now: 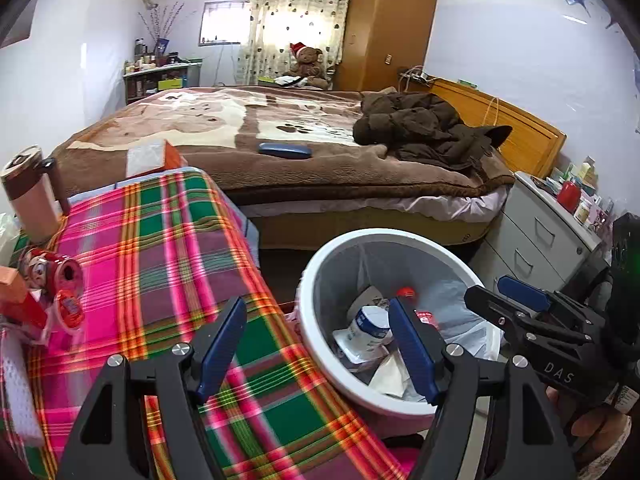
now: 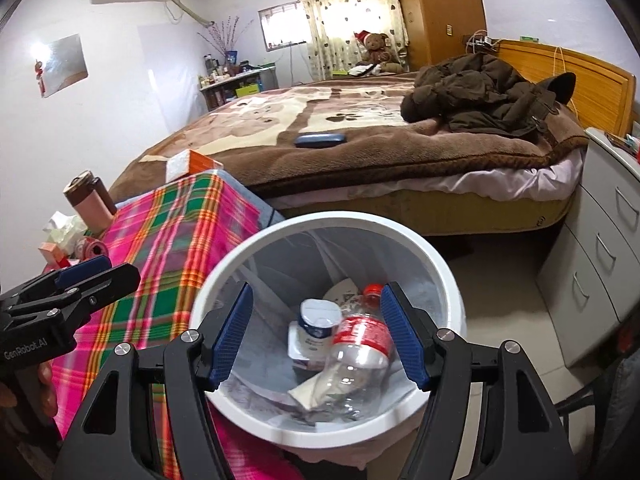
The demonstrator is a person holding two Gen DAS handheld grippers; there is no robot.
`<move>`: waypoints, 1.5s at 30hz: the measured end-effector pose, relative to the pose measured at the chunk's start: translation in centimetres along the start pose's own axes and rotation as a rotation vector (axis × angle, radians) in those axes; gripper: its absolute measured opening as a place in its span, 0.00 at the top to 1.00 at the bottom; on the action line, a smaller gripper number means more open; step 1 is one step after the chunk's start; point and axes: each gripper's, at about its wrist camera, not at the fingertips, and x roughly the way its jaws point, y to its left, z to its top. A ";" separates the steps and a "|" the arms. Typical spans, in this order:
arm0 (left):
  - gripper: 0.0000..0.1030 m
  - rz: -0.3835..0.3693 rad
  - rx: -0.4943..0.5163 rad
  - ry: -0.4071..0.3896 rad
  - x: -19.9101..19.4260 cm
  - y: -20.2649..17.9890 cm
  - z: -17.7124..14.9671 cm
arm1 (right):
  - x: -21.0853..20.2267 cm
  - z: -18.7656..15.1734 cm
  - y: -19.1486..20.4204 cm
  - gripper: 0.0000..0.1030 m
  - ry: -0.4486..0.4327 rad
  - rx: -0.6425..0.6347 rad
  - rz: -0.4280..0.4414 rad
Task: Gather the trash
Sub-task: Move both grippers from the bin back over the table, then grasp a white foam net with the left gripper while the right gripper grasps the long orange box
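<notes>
A white round bin (image 2: pixel 328 220) with a liner stands on the floor beside the plaid-covered table (image 2: pixel 172 232). Inside it lie a clear plastic bottle (image 2: pixel 360 340) with a red cap, a white cup with a blue label (image 2: pixel 318 320) and some paper. My right gripper (image 2: pixel 318 336) hangs open over the bin's mouth with nothing between its fingers. My left gripper (image 1: pixel 318 346) is open and empty above the table's edge, next to the bin (image 1: pixel 384 234). At the table's left end lie red snack cups (image 1: pixel 68 280) and crumpled tissue (image 2: pixel 60 228).
A brown-and-pink flask (image 1: pixel 32 196) and an orange box (image 1: pixel 150 158) stand at the table's far end. Behind is a bed (image 1: pixel 280 148) with a brown jacket (image 1: pixel 424 128) and a blue case (image 1: pixel 284 149). A grey drawer cabinet (image 1: pixel 540 240) stands right of the bin.
</notes>
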 end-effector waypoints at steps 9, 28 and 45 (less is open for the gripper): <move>0.27 0.054 -0.050 -0.043 -2.9 3.7 -0.8 | -0.1 0.1 3.1 0.34 -0.015 -0.048 0.055; 0.25 0.291 -0.254 -0.088 -8.5 15.7 -3.7 | 2.3 0.6 11.4 0.34 0.010 -0.166 0.220; 0.22 0.442 -0.363 -0.081 -12.0 25.7 -5.7 | 4.0 1.2 20.9 0.34 0.049 -0.334 0.370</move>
